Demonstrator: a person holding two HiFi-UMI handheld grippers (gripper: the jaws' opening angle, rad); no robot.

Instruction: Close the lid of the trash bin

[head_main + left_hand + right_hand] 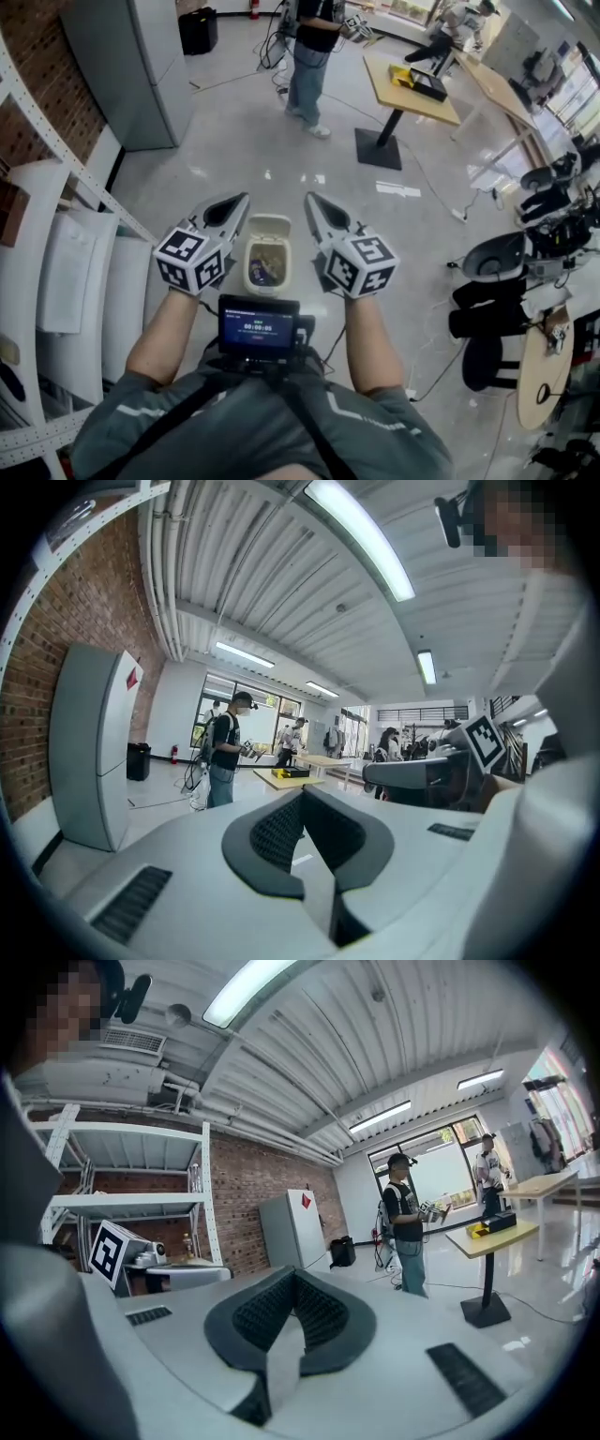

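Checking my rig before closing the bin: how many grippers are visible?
2. The left gripper is left of the open trash bin, the right gripper right of it; none appears hidden.

You have the glossy pale floor below you: the open trash bin stands on it at frame centre, a grey cabinet upper left, a black table base upper right.

A small cream trash bin stands upright on the glossy grey floor. Its lid is open, swung up and tilted back from the bin's far edge. The mouth faces upward, and dark and bluish rubbish shows inside.
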